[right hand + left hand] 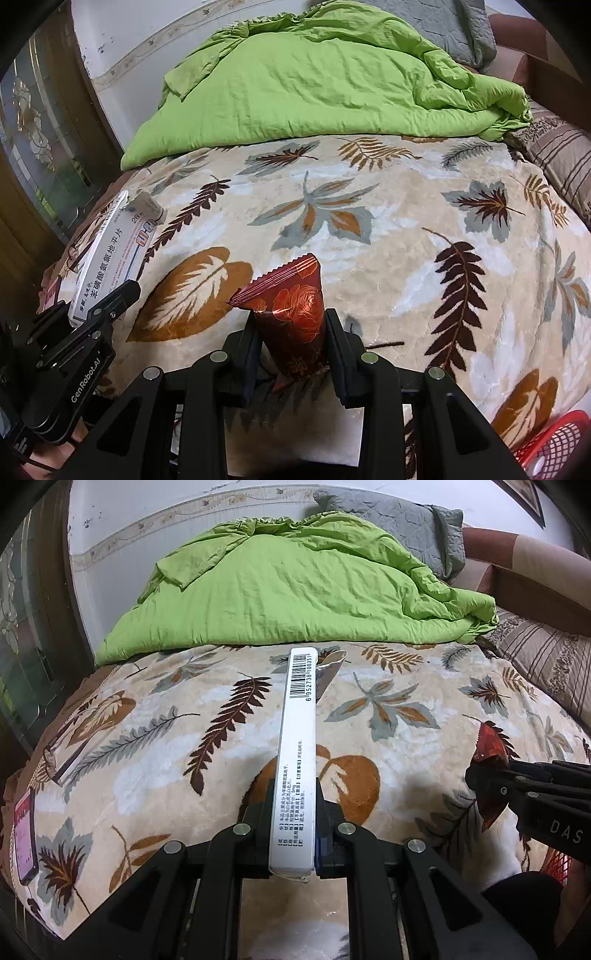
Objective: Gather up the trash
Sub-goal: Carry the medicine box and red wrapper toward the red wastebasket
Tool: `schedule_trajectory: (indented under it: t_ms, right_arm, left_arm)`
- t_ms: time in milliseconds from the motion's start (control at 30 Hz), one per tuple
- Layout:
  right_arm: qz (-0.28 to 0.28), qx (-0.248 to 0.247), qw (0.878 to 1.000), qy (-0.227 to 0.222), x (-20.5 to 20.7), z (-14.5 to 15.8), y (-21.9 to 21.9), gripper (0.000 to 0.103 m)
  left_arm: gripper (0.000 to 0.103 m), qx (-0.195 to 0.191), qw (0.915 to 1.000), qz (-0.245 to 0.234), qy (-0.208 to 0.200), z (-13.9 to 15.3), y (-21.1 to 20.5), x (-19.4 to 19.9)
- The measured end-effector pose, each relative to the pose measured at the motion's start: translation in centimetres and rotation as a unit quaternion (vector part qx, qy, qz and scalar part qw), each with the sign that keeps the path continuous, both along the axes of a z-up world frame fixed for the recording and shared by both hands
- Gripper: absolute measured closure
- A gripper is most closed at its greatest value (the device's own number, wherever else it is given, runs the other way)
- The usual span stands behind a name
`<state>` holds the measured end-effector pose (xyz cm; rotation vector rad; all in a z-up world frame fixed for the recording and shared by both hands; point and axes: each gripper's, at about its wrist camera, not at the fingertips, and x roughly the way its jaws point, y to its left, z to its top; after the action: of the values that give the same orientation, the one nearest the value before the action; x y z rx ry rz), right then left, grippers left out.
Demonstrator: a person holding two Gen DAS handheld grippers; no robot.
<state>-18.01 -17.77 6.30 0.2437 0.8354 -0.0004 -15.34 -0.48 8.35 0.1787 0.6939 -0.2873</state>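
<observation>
Both grippers are loaded above the leaf-print blanket (369,258): left gripper (293,805) clamps a white medicine box (297,746), right gripper (291,332) pinches a red snack wrapper (295,314), red mesh basket (554,443) at five o'clock.

A bed fills both views, covered by a plush cream blanket (388,716) printed with brown, grey and rust leaves. A crumpled lime-green quilt (295,583) is heaped at twelve o'clock, with a grey quilted pillow (402,520) behind it at one o'clock. A brown striped pillow (546,664) lies at three o'clock. The white wall (122,520) carries a leaf-patterned border strip. A dark wooden door with patterned glass (40,140) stands at nine o'clock.
</observation>
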Motion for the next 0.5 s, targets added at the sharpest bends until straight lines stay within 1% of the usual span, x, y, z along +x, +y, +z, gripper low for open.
schedule_trajectory:
  t_ms: [267, 500]
  right_arm:
    - [0.0, -0.005, 1.0, 0.001, -0.16, -0.06, -0.03, 0.068]
    - [-0.001, -0.007, 1.0, 0.007, 0.08, -0.16, 0.13, 0.068]
  left_arm:
    - [0.089, -0.019, 0.9998, 0.003, 0.009, -0.11, 0.25, 0.0]
    - [0.09, -0.025, 0.9996, 0.004, 0.013, -0.11, 0.36, 0.16]
